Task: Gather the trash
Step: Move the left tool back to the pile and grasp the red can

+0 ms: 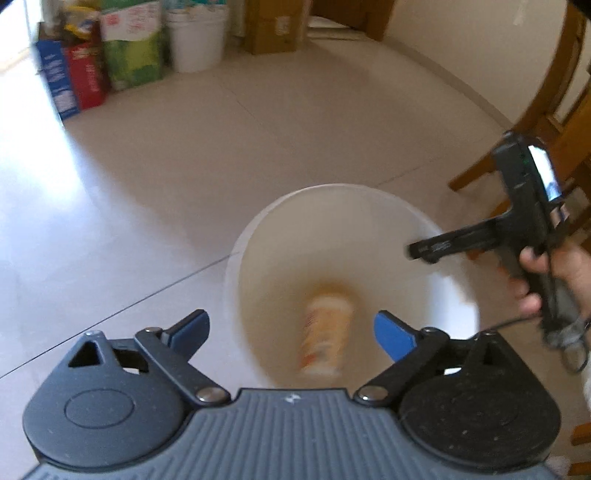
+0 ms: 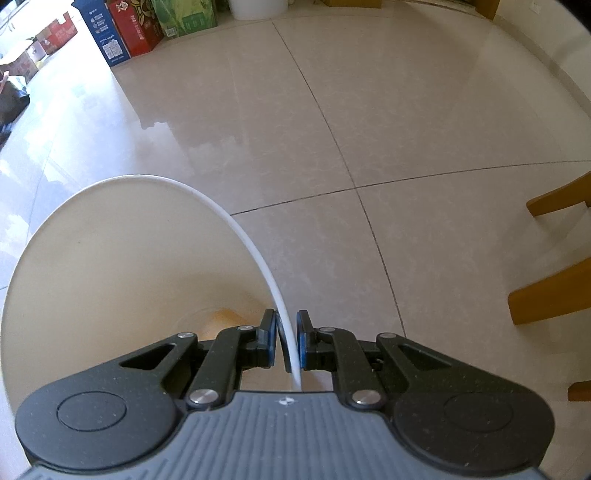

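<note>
While our right gripper pinches the white bucket rim, our left gripper hangs spread wide above a blurred cup.

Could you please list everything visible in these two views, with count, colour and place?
Bucket: one, white, on the floor, rim clamped by the right gripper.
Cup: one, orange and white, blurred, inside the bucket.
Cartons: several, blue, red, green, by the far wall.
Second bucket: one, white, beside the cartons.
Cardboard box: one, brown, far wall.
Chairs: wooden legs, right side; count unclear.
Floor: beige tiles.
Left gripper: fingers open above the bucket.
Right gripper: shut on the rim.
Hand: one, holding the right gripper.
</note>
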Demonstrator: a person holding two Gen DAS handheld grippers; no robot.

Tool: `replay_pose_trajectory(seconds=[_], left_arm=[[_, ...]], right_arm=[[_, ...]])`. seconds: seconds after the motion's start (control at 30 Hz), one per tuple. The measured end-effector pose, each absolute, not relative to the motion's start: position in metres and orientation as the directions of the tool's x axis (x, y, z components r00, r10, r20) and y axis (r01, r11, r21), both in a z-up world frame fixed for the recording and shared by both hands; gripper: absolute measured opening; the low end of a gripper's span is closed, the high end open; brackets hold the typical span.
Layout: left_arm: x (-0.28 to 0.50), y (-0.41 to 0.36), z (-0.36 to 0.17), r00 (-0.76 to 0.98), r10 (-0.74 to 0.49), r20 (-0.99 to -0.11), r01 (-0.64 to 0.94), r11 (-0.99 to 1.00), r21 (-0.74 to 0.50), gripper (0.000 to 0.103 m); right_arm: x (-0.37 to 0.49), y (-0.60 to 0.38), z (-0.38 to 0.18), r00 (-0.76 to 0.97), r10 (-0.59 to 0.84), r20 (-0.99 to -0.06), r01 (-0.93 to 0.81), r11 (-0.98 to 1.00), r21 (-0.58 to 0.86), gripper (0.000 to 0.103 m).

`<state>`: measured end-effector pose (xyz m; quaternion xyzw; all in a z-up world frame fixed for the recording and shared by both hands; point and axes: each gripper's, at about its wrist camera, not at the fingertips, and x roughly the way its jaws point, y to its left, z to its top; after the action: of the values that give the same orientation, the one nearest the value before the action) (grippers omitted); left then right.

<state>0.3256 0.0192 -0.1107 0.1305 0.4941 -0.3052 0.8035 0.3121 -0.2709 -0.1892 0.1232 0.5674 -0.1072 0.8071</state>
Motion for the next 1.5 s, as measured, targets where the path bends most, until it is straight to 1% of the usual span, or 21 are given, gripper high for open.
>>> replay_pose_trajectory(seconds=[0.13,0.23,0.37,0.5,0.63,0.73,0.8,0.93,1.03,1.2,1.4,1.5], left_arm=[[0.331,0.07,-0.131,0.366,-0.282,-0.887,0.51,0.858,-0.062,0.096],[0.327,0.11,-0.158,0.348,-0.241,-0.906,0.395,0.914,-0.092,0.096],[0.317,0.15,-0.21,0.283,-0.173,-0.943,0.236,0.966,-0.106,0.096],[0.308,0.17,-0.266,0.22,-0.141,-0.965,0.163,0.981,-0.106,0.096],[0.302,0.177,-0.311,0.171,-0.194,-0.966,0.166,0.972,-0.166,0.096],[0.296,0.178,-0.33,0.148,-0.218,-0.965,0.175,0.966,-0.192,0.096],[0.301,0.174,-0.333,0.145,-0.237,-0.961,0.192,0.959,-0.208,0.096],[0.307,0.171,-0.341,0.184,-0.229,-0.956,0.235,0.955,-0.184,0.096],[0.31,0.169,-0.351,0.193,-0.256,-0.947,0.252,0.946,-0.204,0.096],[0.311,0.169,-0.36,0.182,-0.304,-0.935,0.257,0.932,-0.254,0.096],[0.306,0.177,-0.368,0.173,-0.307,-0.936,0.253,0.932,-0.259,0.096],[0.303,0.178,-0.369,0.123,-0.309,-0.943,0.26,0.927,-0.269,0.096]], right_arm=[[0.313,-0.272,-0.188,0.333,-0.029,-0.943,0.314,0.946,0.082,0.013],[0.313,-0.271,-0.187,0.332,-0.032,-0.943,0.314,0.946,0.079,0.013],[0.313,-0.269,-0.187,0.331,-0.037,-0.943,0.311,0.948,0.072,0.014],[0.314,-0.267,-0.187,0.331,-0.041,-0.943,0.31,0.948,0.068,0.014],[0.313,-0.266,-0.188,0.332,-0.042,-0.942,0.307,0.949,0.066,0.014],[0.313,-0.265,-0.188,0.331,-0.045,-0.943,0.306,0.95,0.062,0.014],[0.313,-0.265,-0.188,0.331,-0.046,-0.942,0.307,0.95,0.062,0.014],[0.313,-0.265,-0.188,0.332,-0.047,-0.942,0.307,0.95,0.061,0.014],[0.313,-0.264,-0.188,0.332,-0.051,-0.942,0.303,0.951,0.055,0.014],[0.312,-0.262,-0.187,0.332,-0.058,-0.942,0.302,0.952,0.048,0.014],[0.312,-0.261,-0.186,0.334,-0.06,-0.941,0.304,0.951,0.048,0.014],[0.312,-0.261,-0.186,0.334,-0.06,-0.941,0.305,0.951,0.047,0.014]])
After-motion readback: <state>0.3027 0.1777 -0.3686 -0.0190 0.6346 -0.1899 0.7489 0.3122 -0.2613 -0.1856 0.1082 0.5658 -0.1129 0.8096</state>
